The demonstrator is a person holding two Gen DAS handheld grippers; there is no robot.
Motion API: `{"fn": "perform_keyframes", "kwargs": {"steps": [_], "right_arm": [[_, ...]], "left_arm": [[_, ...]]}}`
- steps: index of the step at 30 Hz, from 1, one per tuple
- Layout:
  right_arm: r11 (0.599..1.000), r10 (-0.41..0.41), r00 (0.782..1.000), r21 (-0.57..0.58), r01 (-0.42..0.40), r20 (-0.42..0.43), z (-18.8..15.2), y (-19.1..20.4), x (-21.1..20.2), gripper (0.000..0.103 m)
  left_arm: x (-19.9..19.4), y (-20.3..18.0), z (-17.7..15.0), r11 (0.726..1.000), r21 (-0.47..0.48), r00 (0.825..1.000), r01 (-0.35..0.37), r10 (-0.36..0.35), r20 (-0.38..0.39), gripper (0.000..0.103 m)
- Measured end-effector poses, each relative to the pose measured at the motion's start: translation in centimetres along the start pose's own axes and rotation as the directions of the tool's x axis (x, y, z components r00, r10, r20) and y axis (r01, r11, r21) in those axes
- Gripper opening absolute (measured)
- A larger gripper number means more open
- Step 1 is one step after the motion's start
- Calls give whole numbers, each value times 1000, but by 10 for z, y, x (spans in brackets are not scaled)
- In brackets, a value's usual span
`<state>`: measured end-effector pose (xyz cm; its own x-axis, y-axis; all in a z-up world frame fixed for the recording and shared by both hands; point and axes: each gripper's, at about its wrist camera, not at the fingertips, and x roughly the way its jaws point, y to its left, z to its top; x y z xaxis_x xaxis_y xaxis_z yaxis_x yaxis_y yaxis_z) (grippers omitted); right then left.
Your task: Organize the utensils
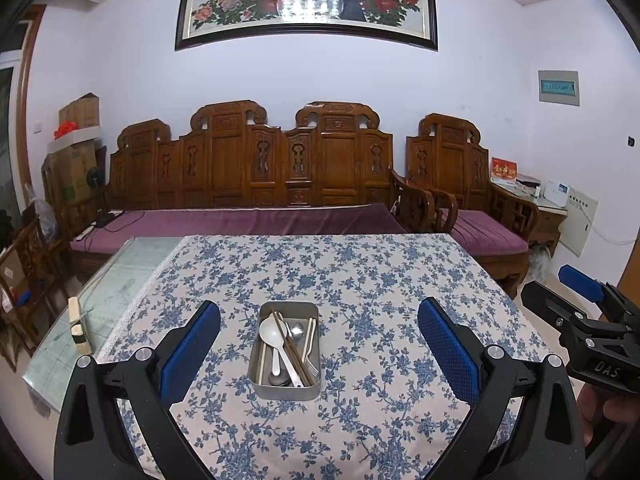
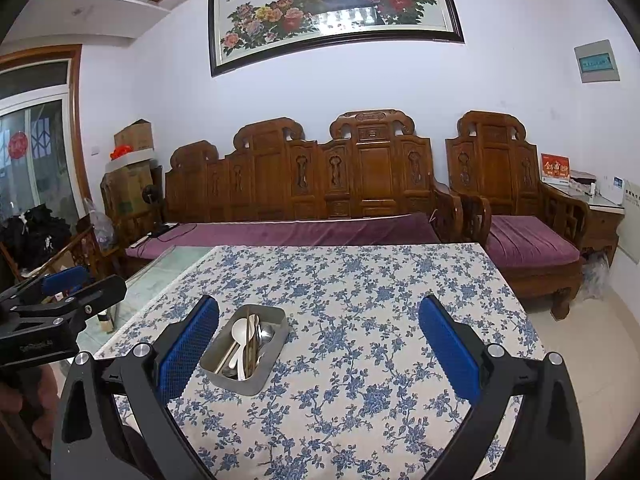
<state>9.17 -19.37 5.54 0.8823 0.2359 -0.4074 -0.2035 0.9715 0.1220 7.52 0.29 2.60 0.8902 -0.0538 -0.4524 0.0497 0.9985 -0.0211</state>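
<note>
A metal tin [image 1: 285, 390] stands on the blue-flowered tablecloth [image 1: 360, 280]. In it lie a white spoon [image 1: 269, 332], brown chopsticks [image 1: 292, 350], a metal spoon [image 1: 297, 330], a fork [image 1: 310, 360] and pale chopsticks. My left gripper [image 1: 318, 322] is open and empty, held above the table with the tin between its fingers in view. My right gripper [image 2: 318, 320] is open and empty; the tin [image 2: 256, 380] sits by its left finger [image 2: 188, 346]. The right gripper also shows at the right edge of the left wrist view [image 1: 592, 312].
Bare glass tabletop [image 1: 120, 280] lies left of the cloth, with a small cream block [image 1: 78, 326] on it. A carved wooden sofa [image 1: 260, 168] with purple cushions stands behind the table, an armchair [image 1: 472, 184] to its right. Boxes [image 1: 76, 148] are stacked at the left.
</note>
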Motion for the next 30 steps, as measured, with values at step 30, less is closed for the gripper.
{"fn": "perform_keyframes", "kwargs": {"steps": [30], "right_arm": [[1000, 5, 1000, 3, -5, 2, -1, 6, 0, 101]], "left_arm": [[-7, -2, 6, 1000, -1, 1000, 5, -5, 11, 96]]}}
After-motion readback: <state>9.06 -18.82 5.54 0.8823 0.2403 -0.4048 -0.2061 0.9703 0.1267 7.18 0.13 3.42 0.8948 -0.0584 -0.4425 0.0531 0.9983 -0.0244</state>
